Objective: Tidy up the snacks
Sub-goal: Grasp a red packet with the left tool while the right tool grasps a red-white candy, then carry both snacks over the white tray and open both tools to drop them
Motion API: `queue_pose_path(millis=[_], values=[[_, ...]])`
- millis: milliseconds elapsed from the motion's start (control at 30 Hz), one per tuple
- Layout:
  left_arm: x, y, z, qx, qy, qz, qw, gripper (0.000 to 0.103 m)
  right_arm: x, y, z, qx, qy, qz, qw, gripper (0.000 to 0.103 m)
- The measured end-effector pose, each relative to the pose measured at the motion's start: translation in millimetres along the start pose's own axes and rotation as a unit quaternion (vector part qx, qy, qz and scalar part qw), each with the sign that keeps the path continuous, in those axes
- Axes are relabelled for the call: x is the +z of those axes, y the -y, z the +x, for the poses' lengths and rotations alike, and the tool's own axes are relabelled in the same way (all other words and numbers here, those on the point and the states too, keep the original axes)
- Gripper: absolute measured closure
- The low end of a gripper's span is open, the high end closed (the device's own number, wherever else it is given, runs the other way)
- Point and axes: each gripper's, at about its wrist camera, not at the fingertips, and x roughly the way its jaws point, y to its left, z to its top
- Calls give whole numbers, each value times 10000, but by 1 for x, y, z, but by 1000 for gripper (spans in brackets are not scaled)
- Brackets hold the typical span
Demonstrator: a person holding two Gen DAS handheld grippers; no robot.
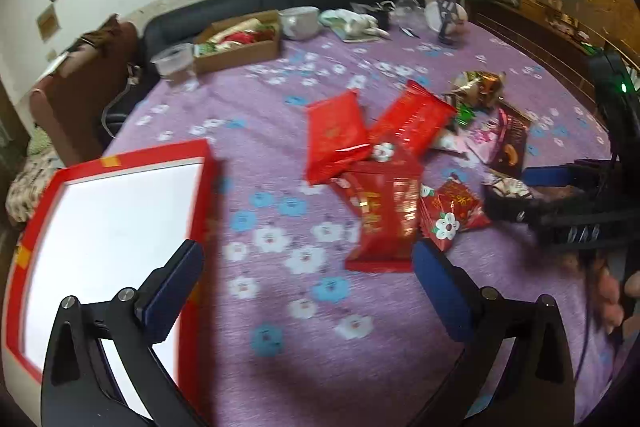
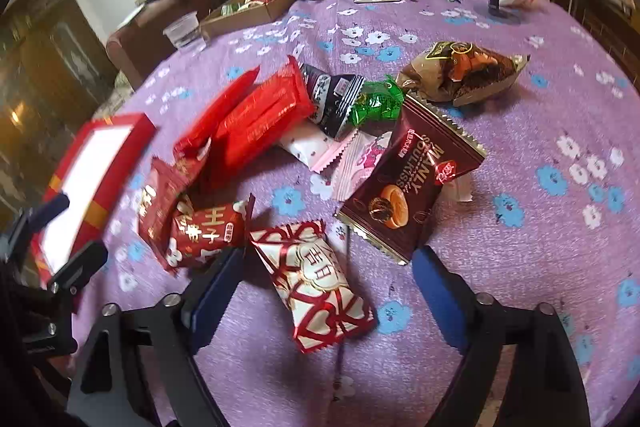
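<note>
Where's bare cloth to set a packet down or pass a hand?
Free: the strip between the red box and the snack pile, and the cloth between that pile and the cardboard tray. Crowded: the pile itself, and the far edge around the white bowl.

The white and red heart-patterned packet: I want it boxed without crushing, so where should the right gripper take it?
Across the puffy middle of the heart-patterned packet, from above. It lies flat on the tablecloth, clear of the pile, and its long sides face the open right gripper fingers, so the crimped ends stay free.
</note>
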Motion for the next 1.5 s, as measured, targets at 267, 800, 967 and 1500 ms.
queue_pose_path(millis=[267, 800, 967, 1500], values=[[11, 17, 26, -260, -324, 133, 9990, 0, -11, -5, -1, -379, 252, -626, 9970, 42], [14, 24, 38, -792, -374, 60, 9961, 50, -9, 21, -13, 1218, 548, 3, 9910, 76], [11, 21, 38, -972, -353, -66, 9946, 67, -10, 19, -21, 1518, 747, 59, 9856, 76], [-2, 1, -3, -620, 10, -293, 9976, 72, -10, 16, -28, 1744, 978, 52, 9798, 76]])
